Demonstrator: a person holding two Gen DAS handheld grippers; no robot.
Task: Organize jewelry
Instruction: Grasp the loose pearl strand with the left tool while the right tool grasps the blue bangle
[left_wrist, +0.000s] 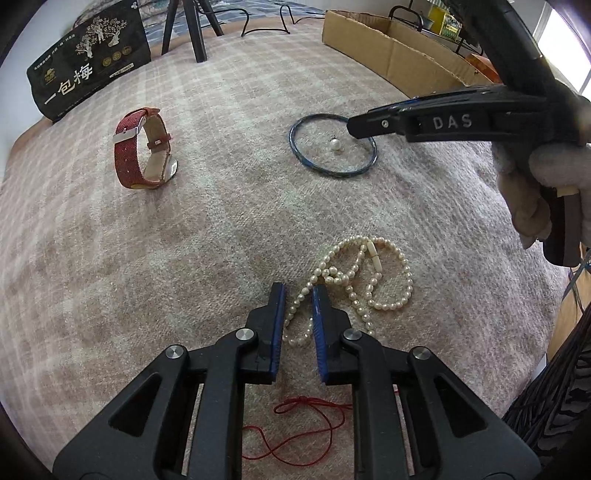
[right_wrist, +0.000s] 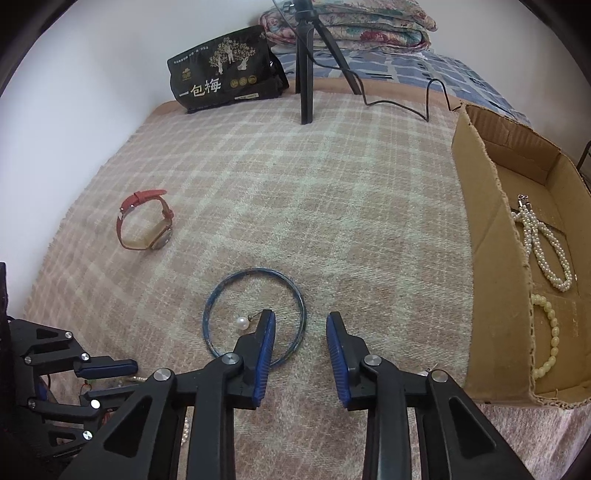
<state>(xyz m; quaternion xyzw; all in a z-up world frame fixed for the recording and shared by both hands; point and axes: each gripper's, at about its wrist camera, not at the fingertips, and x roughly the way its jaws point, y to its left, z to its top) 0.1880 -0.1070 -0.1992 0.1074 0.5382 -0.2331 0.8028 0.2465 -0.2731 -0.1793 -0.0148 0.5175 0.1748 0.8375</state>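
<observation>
one pearl necklace (left_wrist: 354, 280) lies heaped on the bed's plaid blanket (left_wrist: 184, 240), a strand running between the pads of the left claw (left_wrist: 298, 295), which is released and not yet pinching. the right claw (right_wrist: 301, 325), also released, hovers over the blue bangle (right_wrist: 255, 314) near the cardboard box (right_wrist: 491, 258). clenching on one strand may drag and snag the heap.

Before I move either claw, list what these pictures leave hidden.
- Red cord, left wrist view: its ends run under the left claw.
- Blue bangle, right wrist view: near rim covered by the right claw.
- Cardboard box, right wrist view: cut off by the frame edge.
</observation>
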